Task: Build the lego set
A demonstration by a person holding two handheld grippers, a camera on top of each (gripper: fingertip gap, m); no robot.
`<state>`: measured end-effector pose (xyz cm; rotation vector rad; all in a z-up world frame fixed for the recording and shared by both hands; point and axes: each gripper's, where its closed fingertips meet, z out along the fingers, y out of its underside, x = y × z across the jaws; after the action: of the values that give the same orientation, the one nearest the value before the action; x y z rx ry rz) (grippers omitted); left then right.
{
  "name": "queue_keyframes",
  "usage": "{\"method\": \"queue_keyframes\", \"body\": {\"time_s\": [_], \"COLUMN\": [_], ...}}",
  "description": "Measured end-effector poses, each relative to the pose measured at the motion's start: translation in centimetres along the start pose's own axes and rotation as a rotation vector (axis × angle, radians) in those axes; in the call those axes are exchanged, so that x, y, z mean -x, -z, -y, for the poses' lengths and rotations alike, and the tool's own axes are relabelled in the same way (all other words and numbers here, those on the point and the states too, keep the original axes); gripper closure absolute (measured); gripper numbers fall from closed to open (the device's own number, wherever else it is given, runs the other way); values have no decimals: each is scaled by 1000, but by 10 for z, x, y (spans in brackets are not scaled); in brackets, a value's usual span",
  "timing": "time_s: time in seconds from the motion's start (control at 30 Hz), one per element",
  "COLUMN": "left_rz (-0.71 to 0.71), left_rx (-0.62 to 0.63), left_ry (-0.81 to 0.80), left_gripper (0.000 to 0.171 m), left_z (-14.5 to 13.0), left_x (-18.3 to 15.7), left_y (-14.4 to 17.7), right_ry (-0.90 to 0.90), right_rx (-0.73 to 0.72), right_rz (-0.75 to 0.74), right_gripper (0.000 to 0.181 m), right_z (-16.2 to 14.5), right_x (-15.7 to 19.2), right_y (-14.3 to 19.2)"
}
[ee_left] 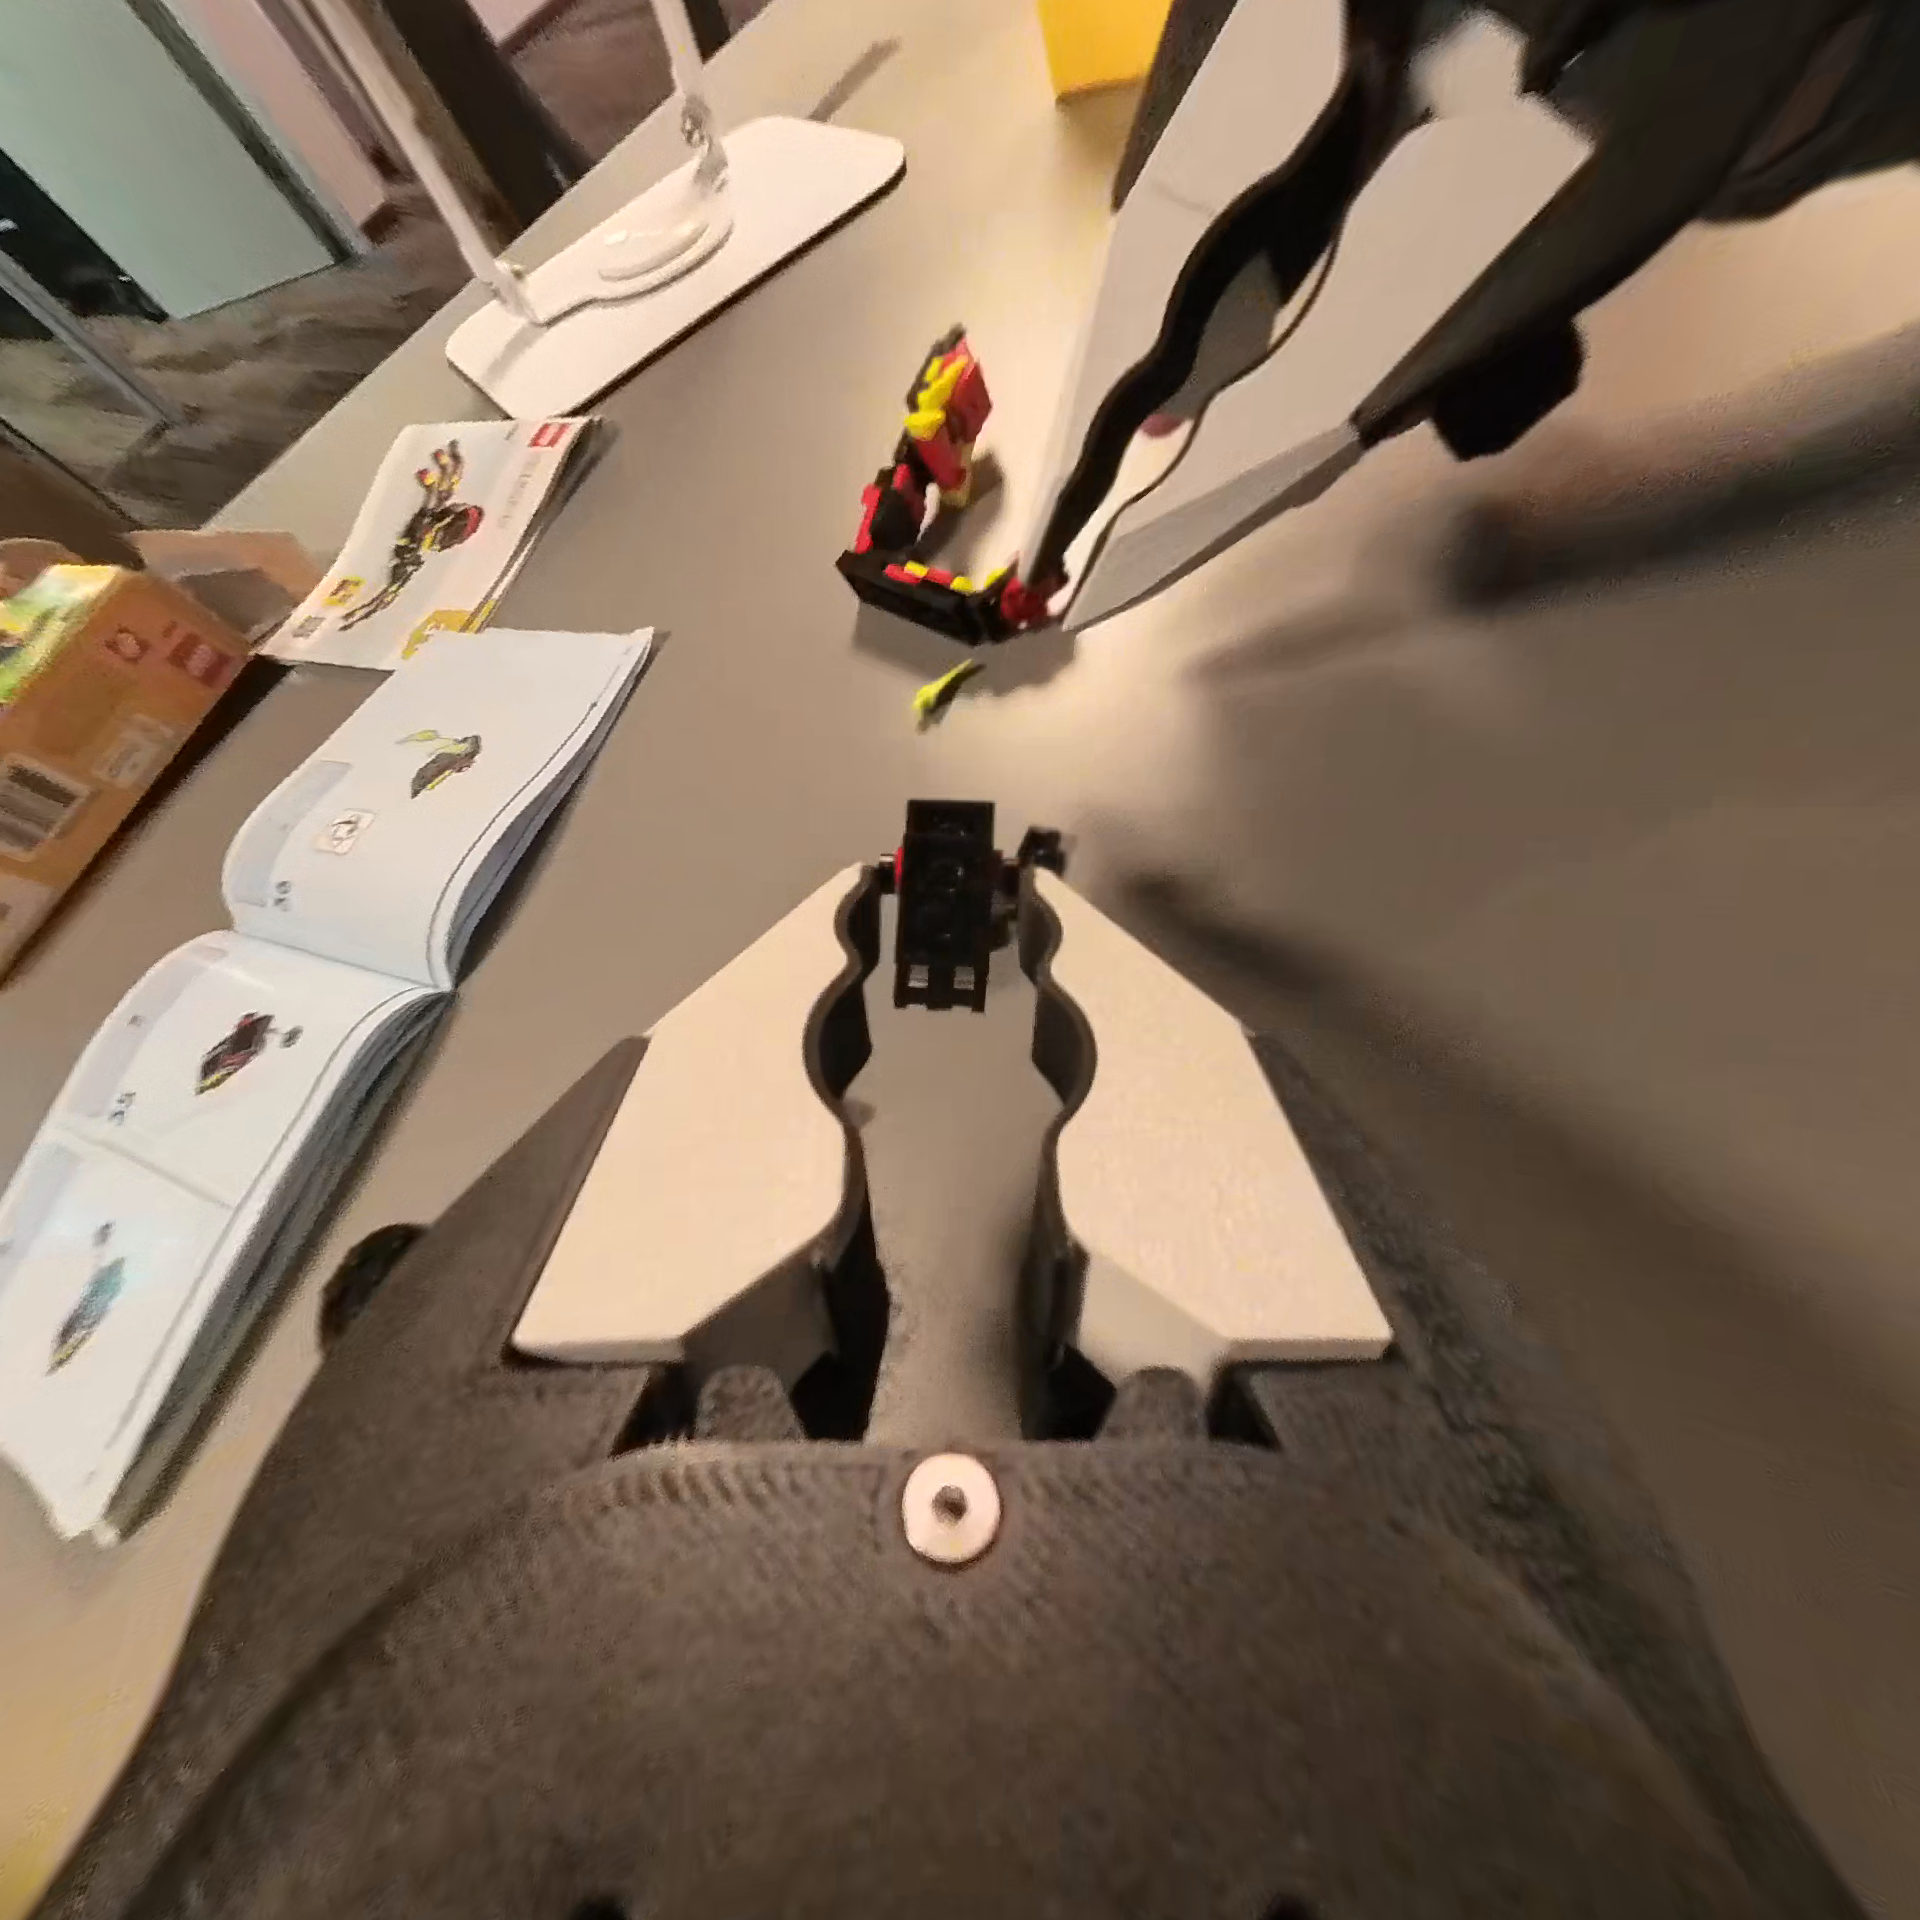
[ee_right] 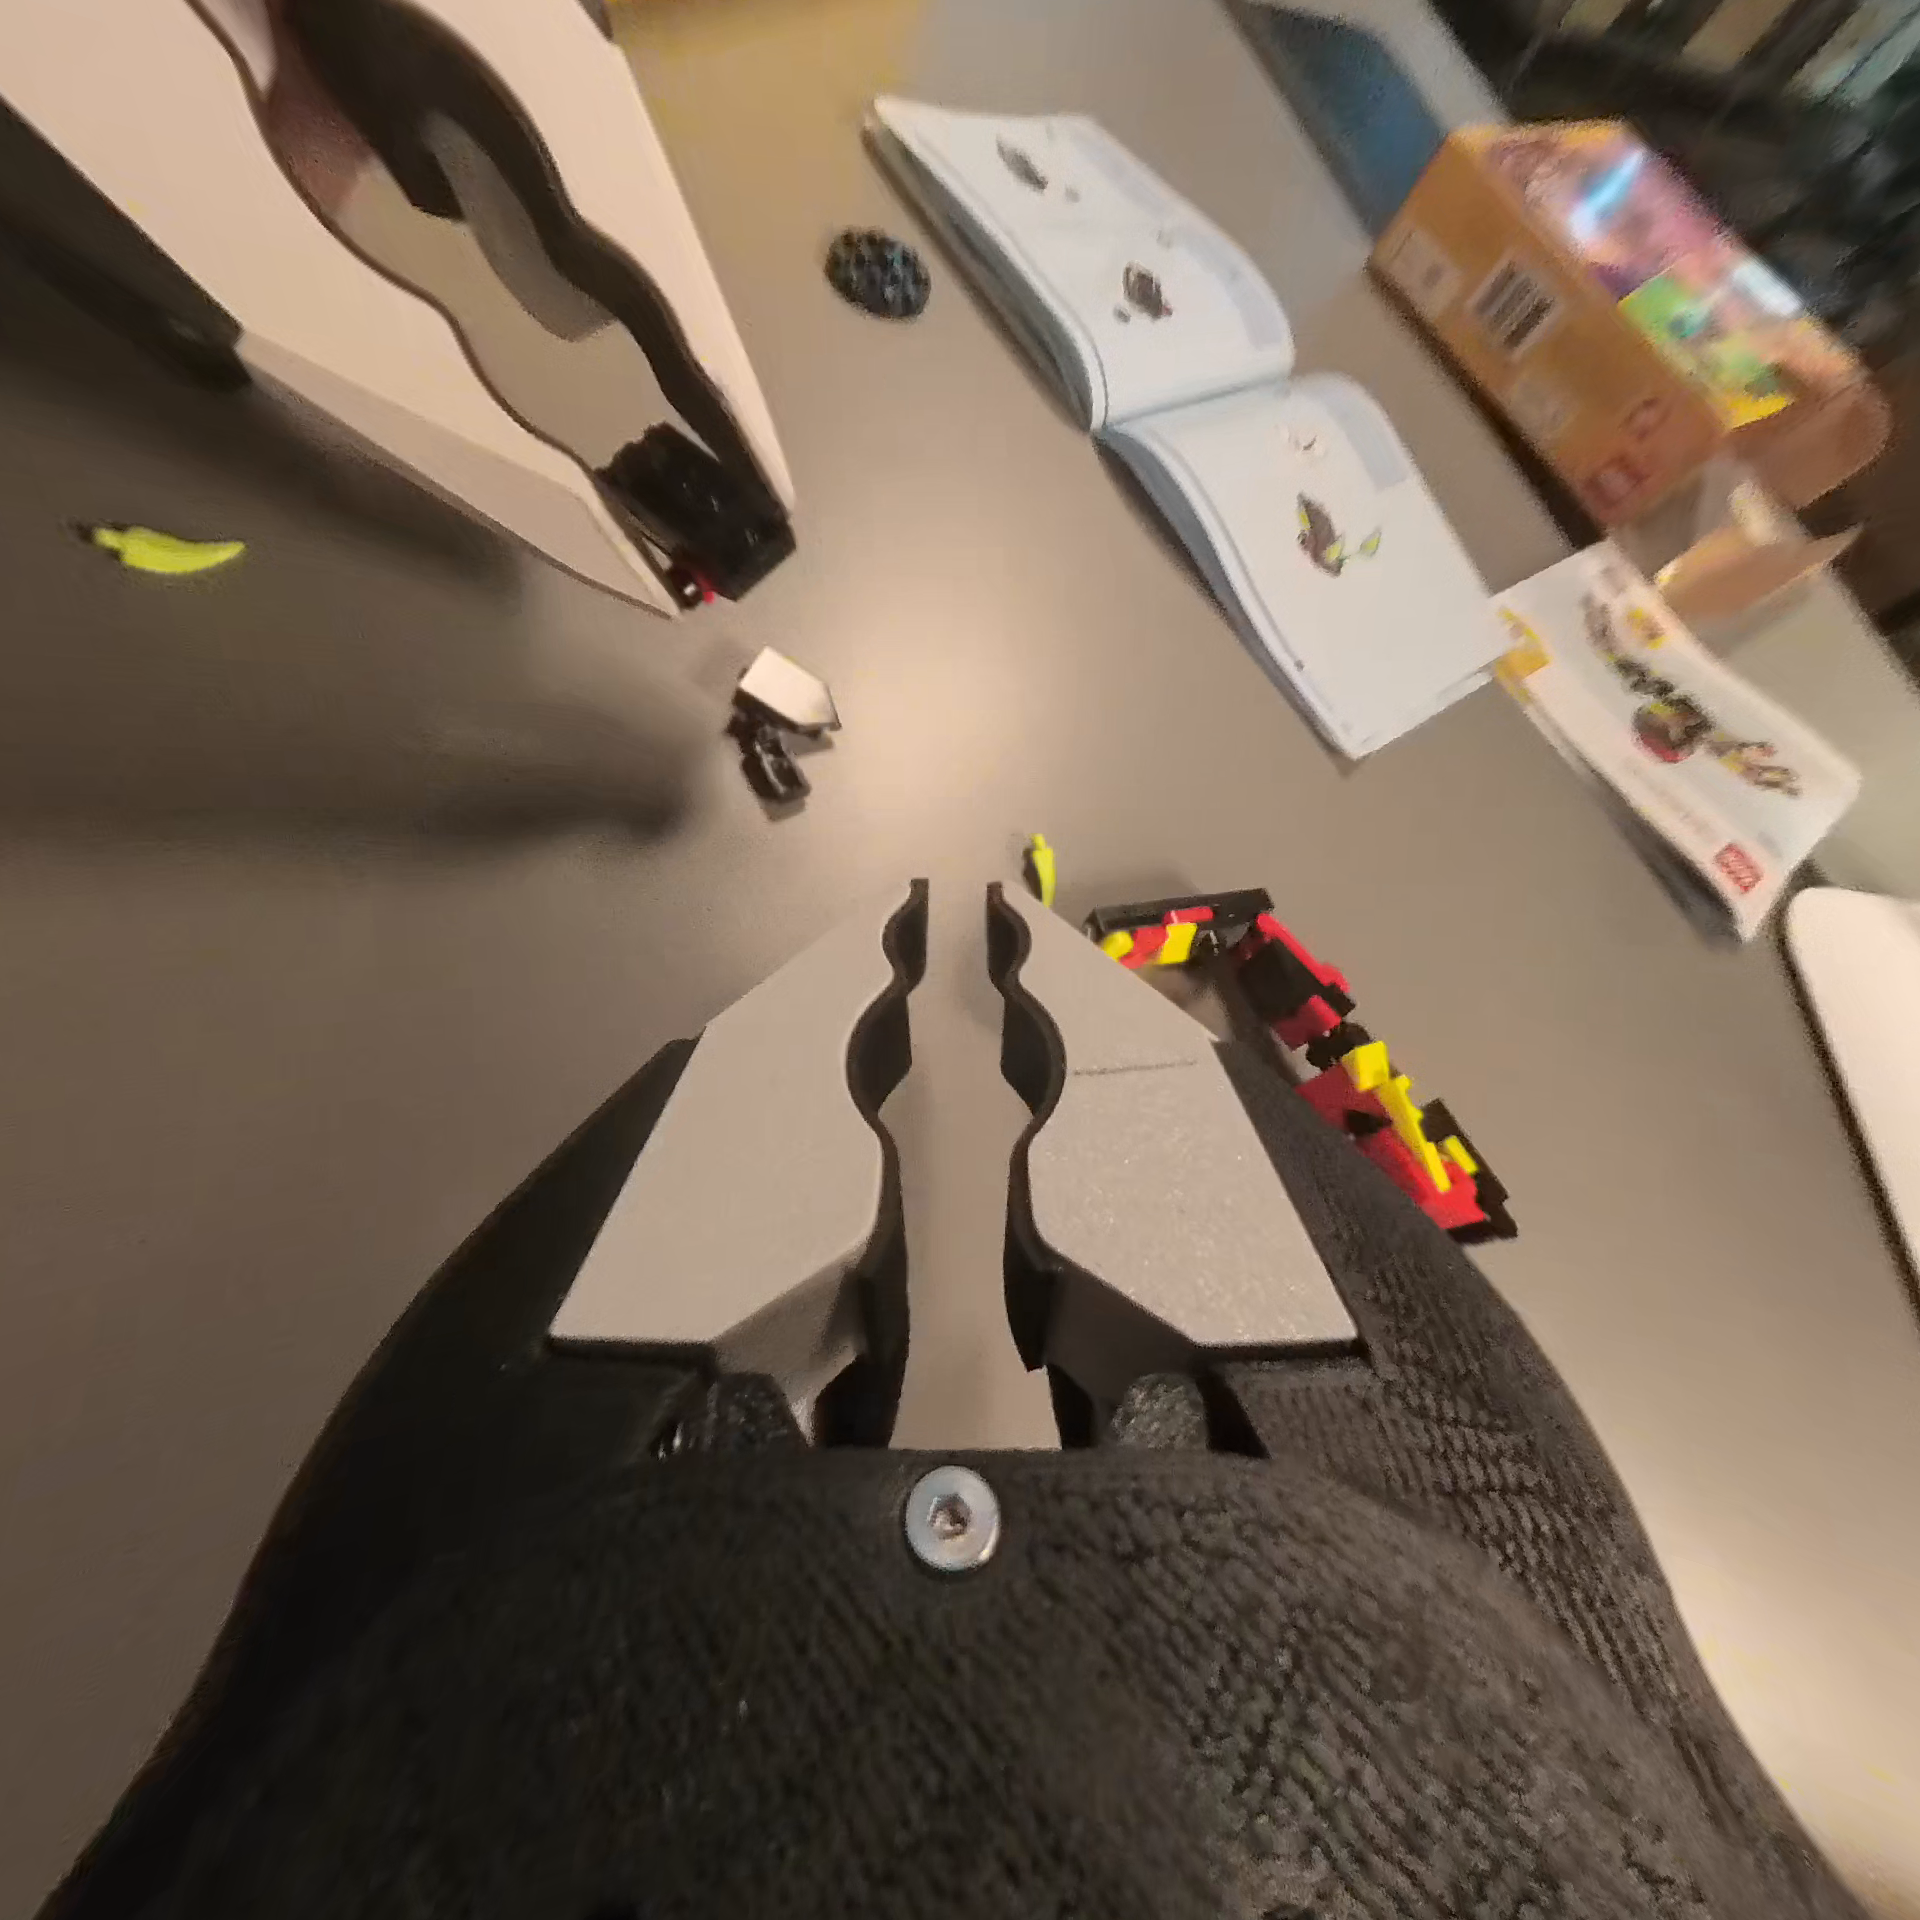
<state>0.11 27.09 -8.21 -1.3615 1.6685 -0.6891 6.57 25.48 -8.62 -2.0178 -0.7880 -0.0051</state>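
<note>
A red, black and yellow lego model (ee_left: 925, 499) lies on the grey table (ee_left: 1351, 935); it also shows in the right wrist view (ee_right: 1320, 1029). My left gripper (ee_left: 945, 883) is shut on a black lego piece (ee_left: 940, 904) and holds it above the table; both show in the right wrist view, the left gripper (ee_right: 717, 551) and the black piece (ee_right: 696, 509). My right gripper (ee_right: 956, 894) has its jaws a narrow gap apart with nothing between them, its tips (ee_left: 1039, 603) beside the model's black end. A small yellow-green piece (ee_left: 945, 691) lies near them.
A black-and-grey piece (ee_right: 779, 727), a yellow-green curved piece (ee_right: 166, 549) and a black round plate (ee_right: 878, 272) lie loose. An open instruction booklet (ee_left: 364, 935), a second booklet (ee_left: 436, 540) and a lego box (ee_left: 83, 707) lie left. A white stand base (ee_left: 675, 260) is behind. The grippers' ends are close to 8 centimeters from one another. To reach the black round plate (ee_right: 878, 272) in a straight line is about 15 centimeters for my left fingers, about 20 centimeters for my right.
</note>
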Motion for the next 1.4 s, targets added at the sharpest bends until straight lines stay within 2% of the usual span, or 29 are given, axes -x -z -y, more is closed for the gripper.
{"method": "queue_keyframes", "body": {"time_s": [0.1, 0.27, 0.4, 0.6, 0.83, 0.93, 1.07, 1.13, 1.2, 1.27, 1.33, 1.4], "left_rz": [-49, -77, -85, -101, -111, -115, -123, -146, -179, -195, -194, -194], "left_rx": [-28, -14, 10, 22, 35, 35, 38, 34, 25, 21, 21, 23], "left_ry": [38, 34, 33, 44, 46, 50, 60, 79, 116, 141, 146, 145], "left_gripper": [146, 146, 146, 146, 146, 146, 146, 146, 146, 146, 146, 146], "left_z": [5, 4, 0, -1, -3, -4, -4, -3, -2, -2, -2, -2], "left_x": [-5, -11, -12, -13, -15, -15, -15, -18, -21, -22, -21, -21], "left_y": [1, 0, -2, -2, -2, -2, -2, -2, -2, -2, -1, -2], "right_ry": [15, 221, 178, 130, 112, 188, 493, 688, 845, 782, 590, 421], "right_rx": [104, 332, 475, 558, 582, 567, 435, 341, 314, 366, 359, 354], "right_rz": [86, 163, 302, 262, 292, 285, 227, 146, 118, 144, 211, 276], "right_gripper": [171, 171, 167, 167, 181, 181, 181, 181, 181, 181, 181, 170], "right_z": [-6, -2, -5, -20, -25, -24, -10, 1, 0, -13, -16, -13], "right_x": [-1, -16, -8, -18, -19, -19, -13, -10, -3, 3, 9, 7], "right_y": [1, -16, -26, -33, -37, -37, -29, -23, -15, -10, -7, -7]}}
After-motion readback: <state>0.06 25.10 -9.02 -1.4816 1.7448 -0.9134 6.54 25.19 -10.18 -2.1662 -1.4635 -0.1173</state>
